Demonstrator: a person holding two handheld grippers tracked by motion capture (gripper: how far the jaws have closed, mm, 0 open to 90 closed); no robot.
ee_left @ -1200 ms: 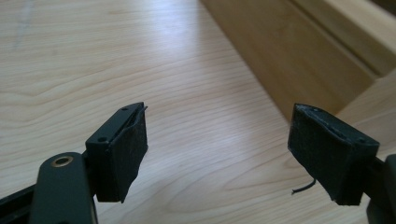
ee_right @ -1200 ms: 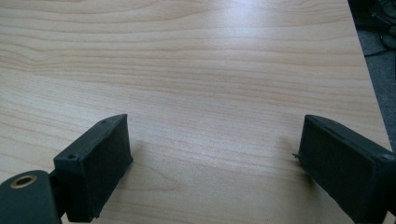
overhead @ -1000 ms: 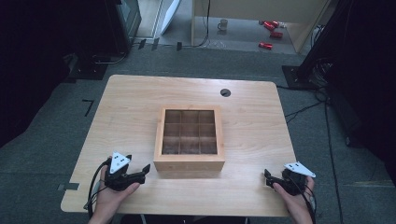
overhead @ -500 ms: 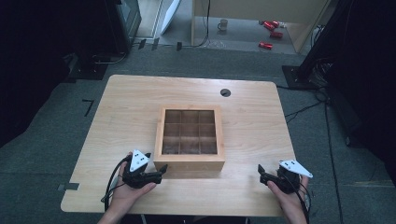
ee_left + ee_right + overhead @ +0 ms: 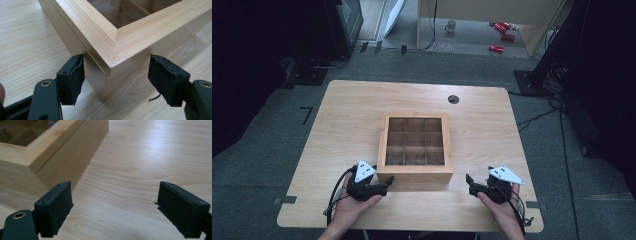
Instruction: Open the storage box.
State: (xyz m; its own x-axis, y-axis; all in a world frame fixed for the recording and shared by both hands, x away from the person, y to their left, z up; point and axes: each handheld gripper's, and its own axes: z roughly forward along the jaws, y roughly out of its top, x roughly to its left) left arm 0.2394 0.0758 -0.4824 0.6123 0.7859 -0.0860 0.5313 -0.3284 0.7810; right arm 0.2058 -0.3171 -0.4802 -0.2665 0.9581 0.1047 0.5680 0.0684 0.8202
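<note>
Moved: left gripper [image 5: 379,188] has slid right along the worktop [image 5: 352,115] to the near left corner of the wooden box [image 5: 415,172]; right gripper [image 5: 473,184] has edged in too.
Box: mid-worktop, divided inside, top frame sitting on the body.
Left jaws: apart, straddling that corner, the left pad [image 5: 72,77] touching or nearly touching the side.
Right jaws: apart, just beside the near right corner, clear of it.
Doing it well: my guess is a lift or shift; square both grippers to the box's faces rather than its corner before closing.
</note>
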